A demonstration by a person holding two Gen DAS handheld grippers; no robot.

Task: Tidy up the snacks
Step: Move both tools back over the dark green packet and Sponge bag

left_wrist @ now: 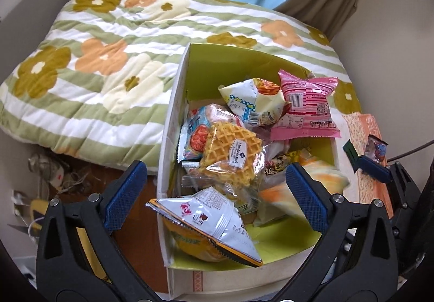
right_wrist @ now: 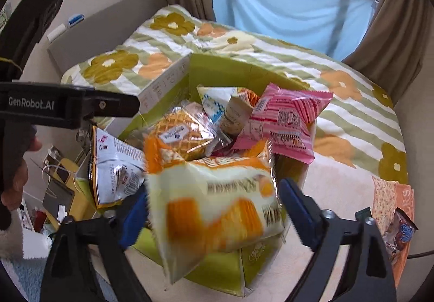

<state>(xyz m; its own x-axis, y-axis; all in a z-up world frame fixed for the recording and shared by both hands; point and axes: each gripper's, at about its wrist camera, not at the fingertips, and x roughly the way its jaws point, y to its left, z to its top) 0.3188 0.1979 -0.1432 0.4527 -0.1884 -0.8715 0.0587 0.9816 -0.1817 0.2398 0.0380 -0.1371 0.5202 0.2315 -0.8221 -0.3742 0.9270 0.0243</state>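
Most of the snacks already sit in the box (left_wrist: 173,117), which lies on the bed (left_wrist: 89,63): a waffle pack (left_wrist: 230,158), a pink packet (left_wrist: 306,109), a pale packet with blue print (left_wrist: 252,101) and a white and orange bag (left_wrist: 206,220) leaning over the near wall are piled inside. One orange and white snack bag (right_wrist: 217,204) is blurred just above the front of the box, framed by the fingers of the right hand-held gripper (right_wrist: 214,209), which look spread; whether the pads touch it I cannot tell, so it may be gripped or dropping. At least one small dark packet (right_wrist: 404,231) lies outside the box on a patterned cloth (right_wrist: 388,193) to the right, so the job seems nearly done but not finished. The left hand-held gripper (left_wrist: 217,193) hovers over the near end of the box, tilted down toward the pile, its jaws wide apart and holding nothing. The right one reaches in from the right side, angled down at the box.
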